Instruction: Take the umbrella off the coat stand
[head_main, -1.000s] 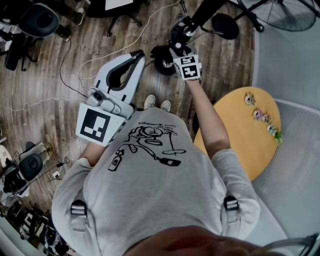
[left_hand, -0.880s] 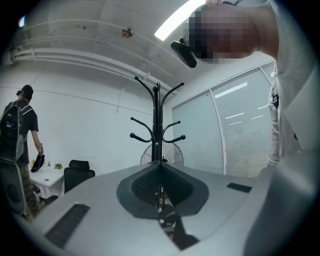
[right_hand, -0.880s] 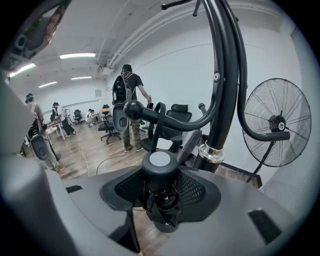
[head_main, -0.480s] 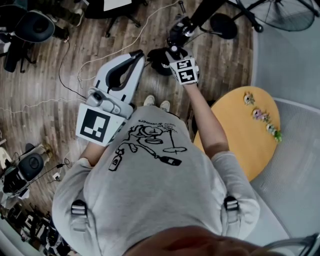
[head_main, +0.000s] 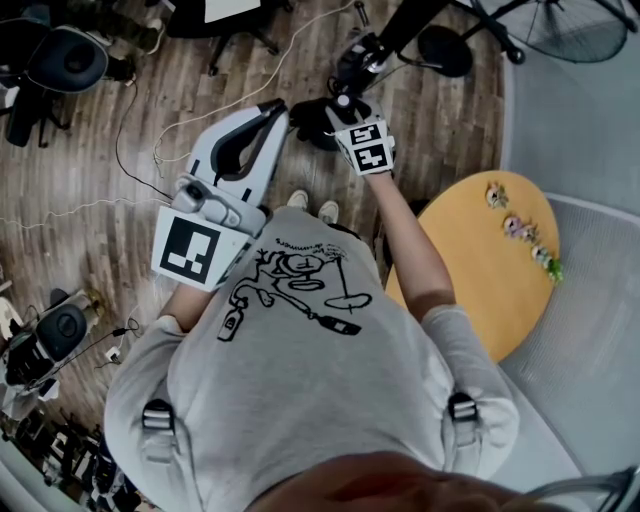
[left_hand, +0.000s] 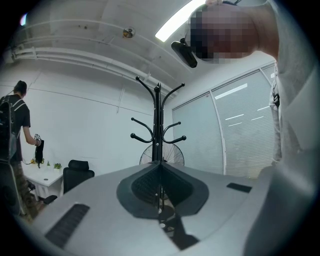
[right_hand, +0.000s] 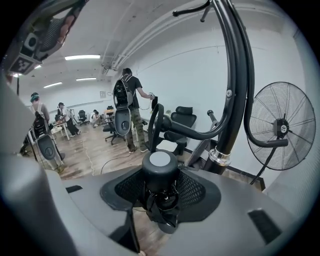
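Grips a folded black umbrella (right_hand: 159, 161) in the right gripper (right_hand: 161, 187), jaws spread wide with the meshed pads pressed on either side of its body; holds it tilted downward, grey end cap toward the camera, just in front of a curved hook on the coat stand (right_hand: 236, 85), near the pole; cannot tell whether the dangling strap touches that hook; holds the left gripper (left_hand: 159, 175) level, jaws pressed together on nothing, aimed at the same stand; stands on wooden floor (head_main: 90, 200) beside a round yellow table (head_main: 480, 290), with a big fan (right_hand: 280, 127) behind the stand.
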